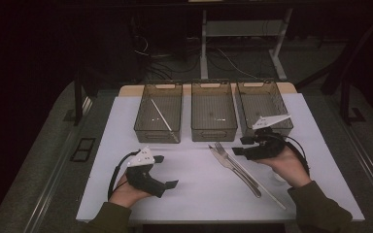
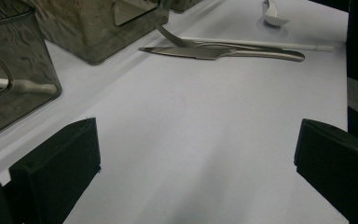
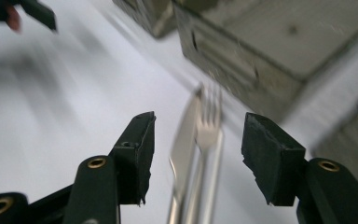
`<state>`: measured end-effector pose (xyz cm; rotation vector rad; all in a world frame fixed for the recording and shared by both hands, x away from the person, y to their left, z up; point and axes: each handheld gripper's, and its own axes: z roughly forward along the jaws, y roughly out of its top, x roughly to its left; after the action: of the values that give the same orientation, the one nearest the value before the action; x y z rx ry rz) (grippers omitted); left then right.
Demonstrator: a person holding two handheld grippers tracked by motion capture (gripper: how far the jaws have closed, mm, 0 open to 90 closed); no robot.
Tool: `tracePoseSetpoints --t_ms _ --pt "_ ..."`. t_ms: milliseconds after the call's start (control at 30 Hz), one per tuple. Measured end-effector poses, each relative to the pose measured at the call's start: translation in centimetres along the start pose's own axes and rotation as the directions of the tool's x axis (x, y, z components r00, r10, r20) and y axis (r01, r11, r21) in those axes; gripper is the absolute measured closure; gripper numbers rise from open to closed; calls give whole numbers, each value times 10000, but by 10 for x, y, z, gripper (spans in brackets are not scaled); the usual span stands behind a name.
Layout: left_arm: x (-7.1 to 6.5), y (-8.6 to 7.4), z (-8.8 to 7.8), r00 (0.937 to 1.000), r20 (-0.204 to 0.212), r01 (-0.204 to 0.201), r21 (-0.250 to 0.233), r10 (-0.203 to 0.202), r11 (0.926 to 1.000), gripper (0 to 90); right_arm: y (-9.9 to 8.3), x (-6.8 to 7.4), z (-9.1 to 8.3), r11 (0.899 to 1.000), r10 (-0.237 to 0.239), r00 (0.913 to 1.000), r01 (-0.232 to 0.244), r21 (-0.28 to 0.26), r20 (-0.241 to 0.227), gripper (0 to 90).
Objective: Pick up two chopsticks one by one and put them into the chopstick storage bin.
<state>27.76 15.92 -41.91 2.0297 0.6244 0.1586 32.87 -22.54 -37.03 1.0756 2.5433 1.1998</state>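
- Right gripper (image 3: 198,154), jaws apart, straddles but does not touch the shiny steel fork (image 3: 208,133) and serrated steel knife (image 3: 182,140) lying side by side on the white table (image 1: 194,194).
- Left gripper (image 1: 161,171) gapes wide, holding nothing.
- Three smoky clear plastic bins (image 1: 213,112) stand beyond.

Both sleeves (image 1: 320,211) are dark olive green with ribbed cuffs. The left gripper (image 1: 167,171) and right gripper (image 1: 238,145) have black bodies, each topped with a pale grey three-cornered plate (image 1: 141,158). A black cable (image 1: 114,174) loops from each. In the right gripper view, the black jaws carry brass-coloured rivets (image 3: 96,162) and rough-edged pads (image 3: 270,154).
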Motion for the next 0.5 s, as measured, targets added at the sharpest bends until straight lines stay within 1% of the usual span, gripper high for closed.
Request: tracePoseSetpoints --t_ms 67,100,300,367,400,500 --pt "0 0 -1 10000 -5 -30 34 30 10000 0 -10 0 -5 9999 88 9996 -91 119 274 460" --pt "0 0 -1 10000 0 -33 14 33 10000 0 -15 0 -8 9998 113 9994 -119 176 328 474" --pt "-1 0 -1 10000 -6 -25 -16 25 10000 0 -41 4 -23 9976 48 9967 -103 681 809 581" --pt "-1 0 -1 10000 -4 -32 3 32 10000 0 -49 5 -25 9966 58 9966 -126 819 821 620" --pt "0 0 -1 9999 -15 -109 67 109 9999 0 -52 5 -26 9960 33 9965 -108 892 831 633" --pt "-1 0 -1 10000 -18 -83 37 83 10000 0 -61 4 -27 9939 104 9971 -186 1086 759 662"
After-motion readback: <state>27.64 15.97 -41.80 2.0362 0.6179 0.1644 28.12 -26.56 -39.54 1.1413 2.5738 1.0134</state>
